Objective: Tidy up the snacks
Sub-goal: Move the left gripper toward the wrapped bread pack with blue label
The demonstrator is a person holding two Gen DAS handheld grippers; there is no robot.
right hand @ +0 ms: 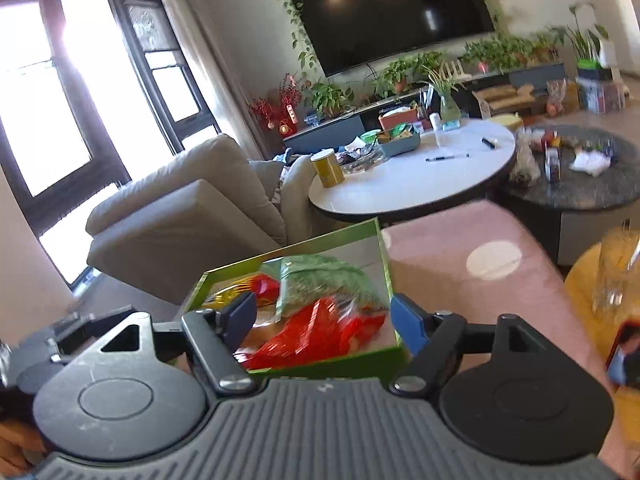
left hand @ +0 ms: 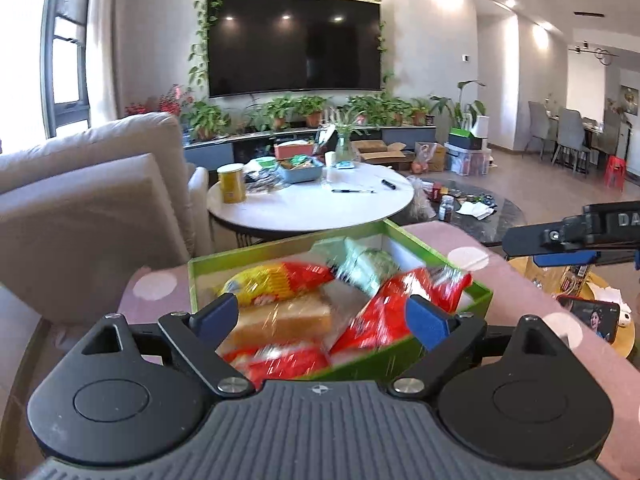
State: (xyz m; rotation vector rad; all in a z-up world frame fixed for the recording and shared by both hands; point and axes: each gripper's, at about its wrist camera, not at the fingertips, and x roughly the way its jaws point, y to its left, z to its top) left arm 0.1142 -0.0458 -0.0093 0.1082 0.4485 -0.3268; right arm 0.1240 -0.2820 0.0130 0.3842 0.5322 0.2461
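Left wrist view: the left claw (left hand: 322, 316) is spread wide over the green box (left hand: 472, 294), nothing pinched. The box sits on a pink worktop (left hand: 452, 240), stuffed with snack packets (left hand: 276, 280); it's blurry.

Right wrist view: the right claw (right hand: 326, 320) gapes about halfway above that same box (right hand: 384, 256), pads touching nothing, red packet (right hand: 316, 336) between them.

Both wrist cameras look forward and slightly down, close over the box (left hand: 400, 236). The right view is tilted. Both share the TV (left hand: 294, 44)
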